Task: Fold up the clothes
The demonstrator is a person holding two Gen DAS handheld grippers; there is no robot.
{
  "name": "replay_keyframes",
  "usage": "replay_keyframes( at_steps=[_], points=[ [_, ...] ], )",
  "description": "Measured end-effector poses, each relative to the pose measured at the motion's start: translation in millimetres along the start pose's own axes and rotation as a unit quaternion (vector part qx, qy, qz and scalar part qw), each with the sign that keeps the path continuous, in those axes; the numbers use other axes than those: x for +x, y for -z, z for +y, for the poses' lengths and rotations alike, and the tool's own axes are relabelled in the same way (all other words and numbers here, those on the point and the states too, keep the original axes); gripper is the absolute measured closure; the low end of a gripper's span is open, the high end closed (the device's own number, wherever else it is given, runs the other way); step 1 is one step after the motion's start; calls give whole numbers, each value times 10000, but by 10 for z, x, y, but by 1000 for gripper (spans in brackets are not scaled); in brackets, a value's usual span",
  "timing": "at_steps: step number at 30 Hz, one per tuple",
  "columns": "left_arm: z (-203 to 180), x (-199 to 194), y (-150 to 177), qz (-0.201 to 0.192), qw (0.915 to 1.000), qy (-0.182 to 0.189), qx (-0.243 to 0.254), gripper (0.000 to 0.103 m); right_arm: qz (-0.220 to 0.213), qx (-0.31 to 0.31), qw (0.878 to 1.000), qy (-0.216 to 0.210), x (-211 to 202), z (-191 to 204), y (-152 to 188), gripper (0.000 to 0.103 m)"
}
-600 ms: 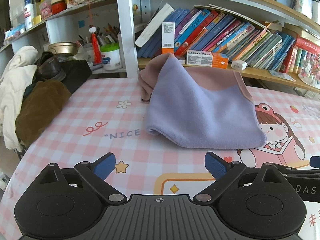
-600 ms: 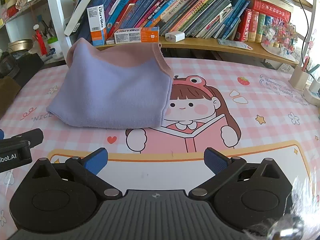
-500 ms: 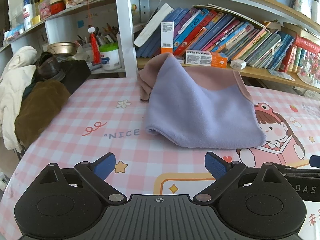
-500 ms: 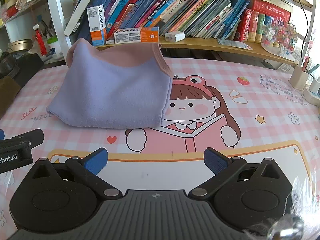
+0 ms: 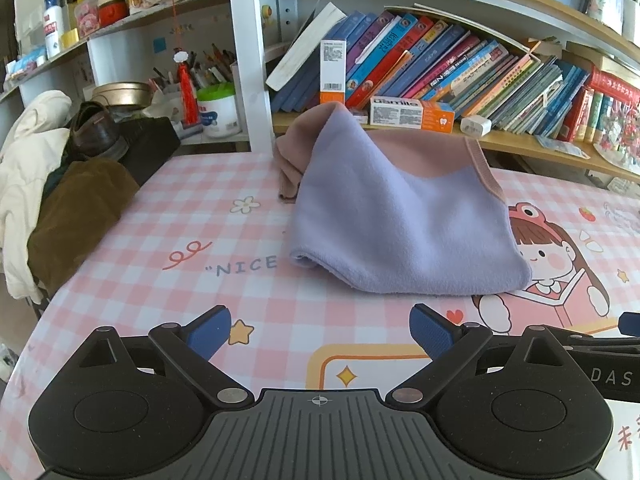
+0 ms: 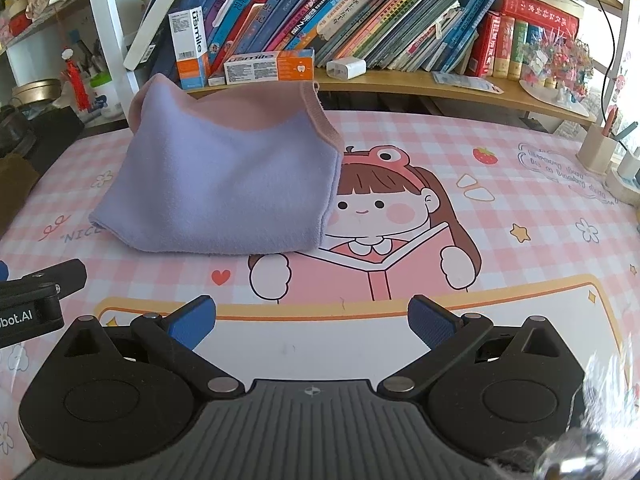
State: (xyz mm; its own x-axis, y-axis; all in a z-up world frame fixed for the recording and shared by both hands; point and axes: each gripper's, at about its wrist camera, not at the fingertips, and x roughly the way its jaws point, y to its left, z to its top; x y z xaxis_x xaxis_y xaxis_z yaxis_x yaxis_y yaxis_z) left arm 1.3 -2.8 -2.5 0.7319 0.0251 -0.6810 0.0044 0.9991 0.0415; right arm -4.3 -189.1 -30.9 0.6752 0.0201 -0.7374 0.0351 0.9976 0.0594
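One brown shoe (image 5: 93, 128) on a dark box, far left. One white tub (image 5: 218, 109) of pens. Two toothpaste cartons lettered "usmile": one upright (image 6: 189, 47), one lying flat (image 6: 269, 66), both on the shelf. One white charger plug (image 6: 346, 68). One garment (image 6: 224, 178): lilac fleece folded over a dusty-pink body with ribbed edge, lying on the pink checked table cover (image 6: 520, 184) printed "NICE", back left, touching the shelf edge. Left gripper (image 5: 319, 330): jaws wide apart, empty. Right gripper (image 6: 311, 322): same, marked "bot.AI" on its neighbour.
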Motion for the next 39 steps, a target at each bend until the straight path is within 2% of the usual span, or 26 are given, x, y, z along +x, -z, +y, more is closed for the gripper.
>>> replay_keyframes(
  at_steps=[39],
  points=[
    [7, -3, -11, 52, 10000, 19, 24, 5, 19, 10, 10000, -29, -6, 4, 12, 0]
  ],
)
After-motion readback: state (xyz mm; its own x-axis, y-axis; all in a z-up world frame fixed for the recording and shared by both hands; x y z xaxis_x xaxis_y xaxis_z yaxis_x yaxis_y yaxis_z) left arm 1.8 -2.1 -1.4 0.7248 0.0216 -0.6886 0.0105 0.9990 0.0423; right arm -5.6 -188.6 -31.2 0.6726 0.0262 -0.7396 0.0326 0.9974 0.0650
